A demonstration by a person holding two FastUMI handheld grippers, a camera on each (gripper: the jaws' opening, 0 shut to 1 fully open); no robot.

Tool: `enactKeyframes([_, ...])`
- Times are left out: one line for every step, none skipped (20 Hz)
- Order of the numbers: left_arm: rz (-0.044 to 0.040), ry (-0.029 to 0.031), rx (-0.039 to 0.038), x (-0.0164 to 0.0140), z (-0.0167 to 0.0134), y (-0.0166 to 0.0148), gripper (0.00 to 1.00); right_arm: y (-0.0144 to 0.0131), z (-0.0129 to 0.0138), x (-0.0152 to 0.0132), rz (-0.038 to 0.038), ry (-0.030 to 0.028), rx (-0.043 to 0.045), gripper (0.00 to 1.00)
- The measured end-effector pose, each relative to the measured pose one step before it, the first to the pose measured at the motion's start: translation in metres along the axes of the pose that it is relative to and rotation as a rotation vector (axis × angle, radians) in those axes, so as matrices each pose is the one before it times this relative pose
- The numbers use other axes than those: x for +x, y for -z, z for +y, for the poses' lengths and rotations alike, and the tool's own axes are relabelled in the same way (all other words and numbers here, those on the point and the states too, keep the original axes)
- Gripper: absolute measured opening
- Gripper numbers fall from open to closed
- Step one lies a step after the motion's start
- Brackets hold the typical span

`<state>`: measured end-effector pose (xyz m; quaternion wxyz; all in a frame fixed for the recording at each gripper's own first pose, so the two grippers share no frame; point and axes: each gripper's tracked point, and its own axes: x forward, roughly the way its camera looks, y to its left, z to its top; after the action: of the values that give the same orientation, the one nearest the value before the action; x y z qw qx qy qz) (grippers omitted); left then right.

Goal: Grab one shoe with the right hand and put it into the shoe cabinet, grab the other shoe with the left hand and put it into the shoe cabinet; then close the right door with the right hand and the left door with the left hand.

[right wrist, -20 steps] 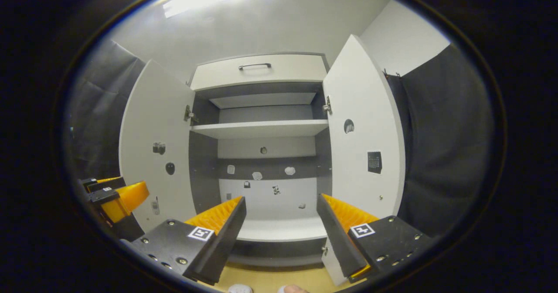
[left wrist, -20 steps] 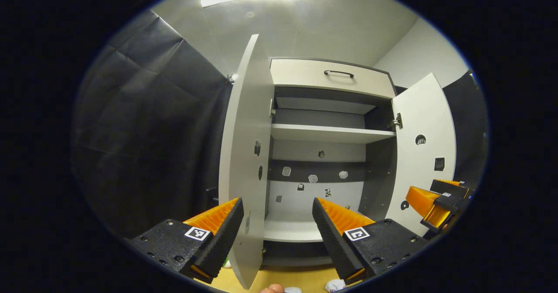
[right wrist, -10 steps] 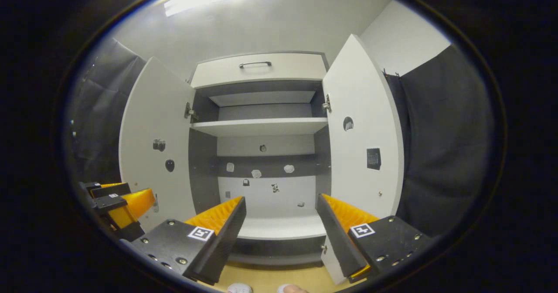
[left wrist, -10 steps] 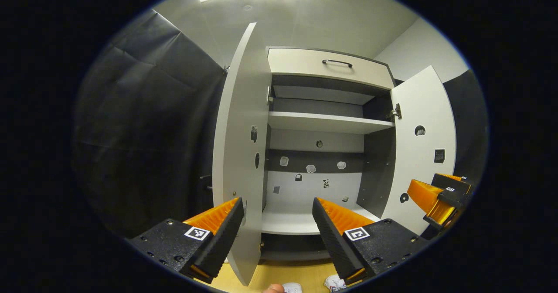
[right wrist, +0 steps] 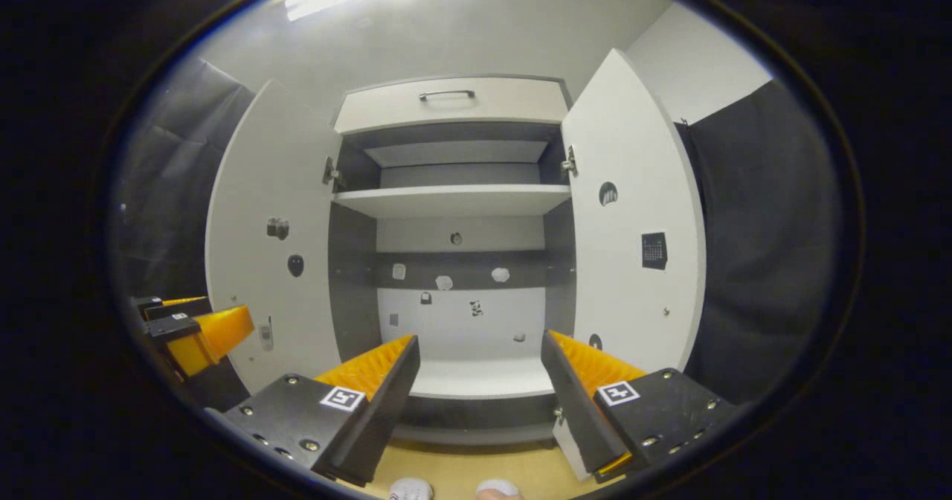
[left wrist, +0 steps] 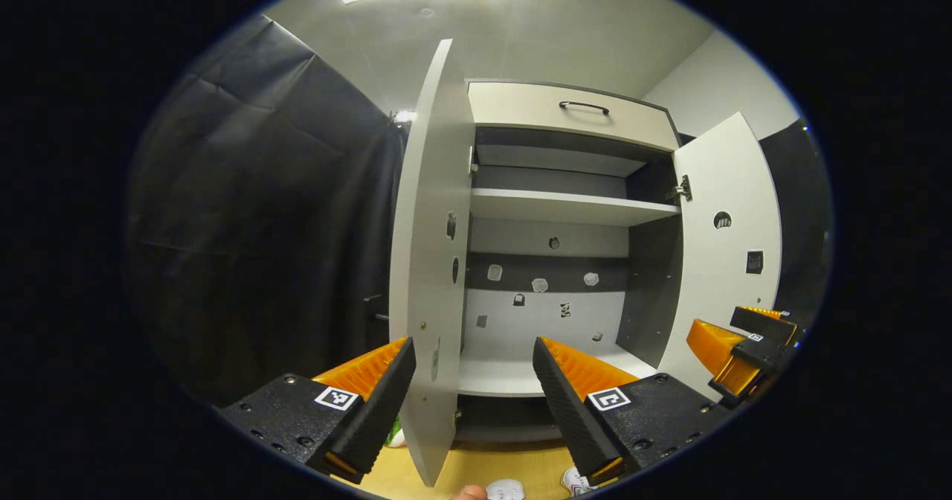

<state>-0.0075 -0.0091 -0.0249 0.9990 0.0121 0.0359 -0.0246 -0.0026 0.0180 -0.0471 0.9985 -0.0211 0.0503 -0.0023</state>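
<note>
Black cloth walls flank the shoe cabinet (right wrist: 454,210), both doors wide open. Left gripper (left wrist: 471,377) and right gripper (right wrist: 480,373) face it, fingers apart, empty. Shoes (right wrist: 410,489) on the floor below.

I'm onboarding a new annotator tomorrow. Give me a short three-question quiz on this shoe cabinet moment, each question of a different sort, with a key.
1. True or false: both doors of the shoe cabinet stand open.
2. Multiple choice: the right gripper is A) shut on a shoe, B) open and holding nothing, C) shut on a door edge.
3. Fill in: in the left gripper view, the edge of the left door stands between the fingers of the open ____ gripper.

Key: 1 true; 2 B; 3 left.
</note>
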Motion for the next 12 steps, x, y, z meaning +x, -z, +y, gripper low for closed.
enactKeyframes([0.00230, -0.00220, -0.00055, -0.00114, 0.00172, 0.00085, 0.96, 0.00292, 0.00038, 0.00073, 0.00629, 0.00126, -0.00399, 0.98])
enactKeyframes([0.00069, -0.00286, 0.00063, -0.00059, 0.00153, -0.00013, 0.96, 0.00379, -0.00054, 0.00042, 0.00363, 0.00318, -0.00490, 0.98])
enactKeyframes([-0.00057, -0.00386, -0.00029, -0.00051, 0.00214, -0.00020, 0.96, 0.00534, -0.00028, 0.00181, 0.00857, 0.00160, -0.00407, 0.98])
enactKeyframes([-0.00052, -0.00453, -0.00169, -0.00095, 0.00253, -0.00128, 0.96, 0.01076, 0.00073, 0.00178, 0.01859, -0.00103, -0.00117, 0.94])
enactKeyframes([-0.00234, -0.00566, -0.00361, -0.00114, 0.00245, -0.00075, 0.96, 0.01443, -0.00038, 0.00196, 0.02822, -0.00017, -0.00171, 0.94])
enactKeyframes([-0.00517, -0.00905, -0.00458, -0.00087, 0.00356, -0.00172, 0.96, 0.01815, -0.00253, 0.00336, 0.03493, 0.00375, -0.00467, 0.94])
enactKeyframes([-0.00510, -0.01109, -0.00265, -0.00145, 0.00400, -0.00034, 0.96, 0.02003, -0.00256, 0.00250, 0.03821, 0.00749, -0.00571, 0.94])
enactKeyframes([-0.00223, -0.00972, -0.00094, -0.00134, 0.00479, -0.00046, 0.96, 0.02104, -0.00254, 0.00295, 0.03567, 0.00597, -0.00603, 0.98])
enactKeyframes([0.00189, -0.00899, -0.00020, -0.00164, 0.00320, 0.00129, 0.96, 0.02343, -0.00129, 0.00296, 0.03716, 0.00457, -0.00858, 0.94])
enactKeyframes([0.00383, -0.00981, -0.00091, -0.00112, 0.00411, 0.00141, 0.96, 0.02521, -0.00142, 0.00246, 0.04025, 0.00481, -0.00610, 0.98])
enactKeyframes([0.00252, -0.00954, -0.00143, -0.00099, 0.00439, 0.00134, 0.96, 0.02465, -0.00104, 0.00305, 0.04135, 0.00008, -0.00194, 0.94])
enactKeyframes([0.00239, -0.01313, -0.00105, -0.00059, 0.00493, 0.00076, 0.96, 0.02472, -0.00008, 0.00200, 0.04429, -0.00229, 0.00268, 0.98])
